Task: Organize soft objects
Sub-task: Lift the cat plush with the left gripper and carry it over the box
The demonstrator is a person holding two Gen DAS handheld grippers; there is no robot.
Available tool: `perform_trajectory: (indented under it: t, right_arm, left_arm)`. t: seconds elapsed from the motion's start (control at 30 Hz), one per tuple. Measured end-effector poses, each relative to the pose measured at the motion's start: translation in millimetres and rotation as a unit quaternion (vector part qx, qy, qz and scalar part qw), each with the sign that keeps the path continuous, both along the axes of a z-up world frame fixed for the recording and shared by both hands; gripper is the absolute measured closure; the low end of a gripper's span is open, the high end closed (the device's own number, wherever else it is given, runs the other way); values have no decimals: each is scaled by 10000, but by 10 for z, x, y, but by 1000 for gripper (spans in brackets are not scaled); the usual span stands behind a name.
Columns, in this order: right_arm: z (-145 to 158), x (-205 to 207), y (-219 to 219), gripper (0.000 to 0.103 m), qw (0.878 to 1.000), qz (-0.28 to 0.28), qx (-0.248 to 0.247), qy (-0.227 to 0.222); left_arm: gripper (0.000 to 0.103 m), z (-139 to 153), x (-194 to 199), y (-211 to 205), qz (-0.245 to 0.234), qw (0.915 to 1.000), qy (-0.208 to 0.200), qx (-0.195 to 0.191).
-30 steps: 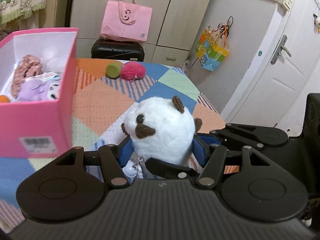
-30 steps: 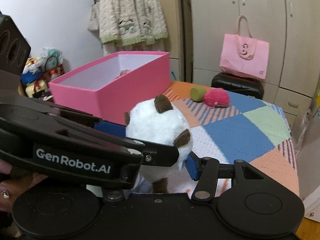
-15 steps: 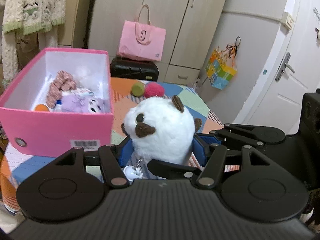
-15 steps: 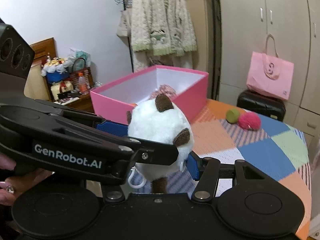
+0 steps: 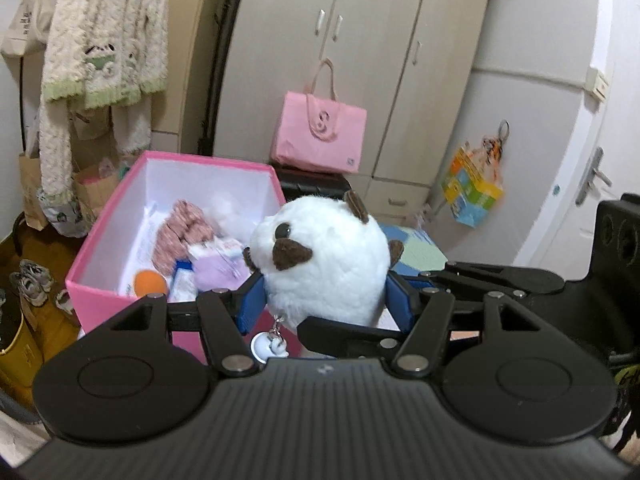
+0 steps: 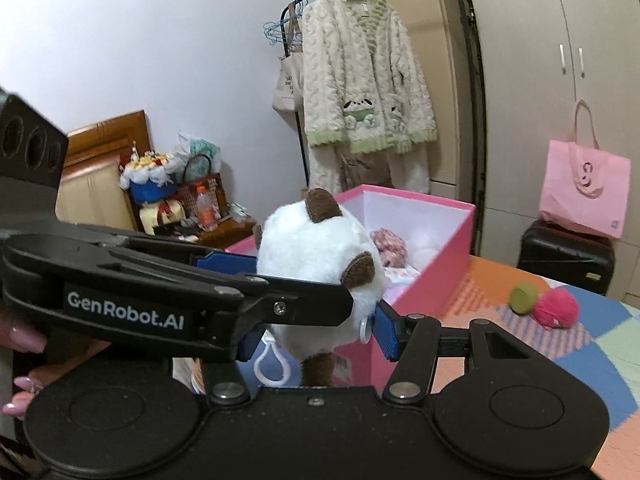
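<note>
As both hand-held grippers clamp it, white plush (image 5: 324, 264) sits between.

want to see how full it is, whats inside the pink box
Inside the pink box: a pink knitted toy, an orange ball, a lilac plush. The white plush hides the near corner.

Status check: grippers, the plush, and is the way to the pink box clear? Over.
Left gripper and right gripper both shut on the white plush. Plush held near the pink box, not in. Nothing between them.
</note>
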State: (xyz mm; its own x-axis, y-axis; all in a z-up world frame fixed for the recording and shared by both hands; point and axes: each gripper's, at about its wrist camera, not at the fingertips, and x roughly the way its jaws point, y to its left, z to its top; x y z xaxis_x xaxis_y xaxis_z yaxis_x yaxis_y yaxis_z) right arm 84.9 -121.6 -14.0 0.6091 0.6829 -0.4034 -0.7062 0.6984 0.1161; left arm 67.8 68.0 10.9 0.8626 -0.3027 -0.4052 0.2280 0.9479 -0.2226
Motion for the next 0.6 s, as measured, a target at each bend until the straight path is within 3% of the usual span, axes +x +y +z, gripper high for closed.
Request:
perform_trajectory:
  t: [0.33,0.6]
  right_arm:
    - [92,399,351,41,9995,75,213,-237]
    - [41,801,643,41,9990,238,365,-99]
  left_arm:
    - [42,110,384,300,318,9989,-343,20]
    - [42,42,699,536,620,9979,-183,31]
